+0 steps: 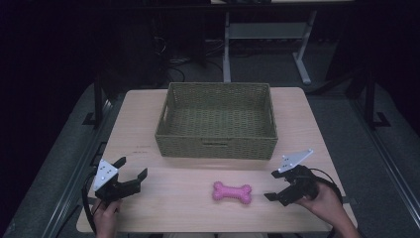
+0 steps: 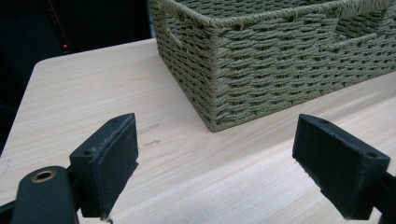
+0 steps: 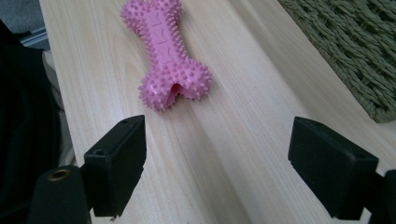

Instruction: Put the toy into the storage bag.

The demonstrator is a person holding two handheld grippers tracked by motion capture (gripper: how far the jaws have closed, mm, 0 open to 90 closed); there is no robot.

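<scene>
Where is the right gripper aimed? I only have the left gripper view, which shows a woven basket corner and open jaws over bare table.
Observer: The right gripper points at a pink spiky bone toy lying on the table, a little ahead of its open jaws.
Operator: Is the toy touched by anything?
Observer: No. In the high view the toy lies free between the two grippers, nearer the right one, in front of the basket.
Operator: Anything inside the basket?
Observer: From above its woven floor looks bare.
Operator: And my left gripper?
Observer: The left gripper sits near the table's left front corner, jaws spread.
</scene>
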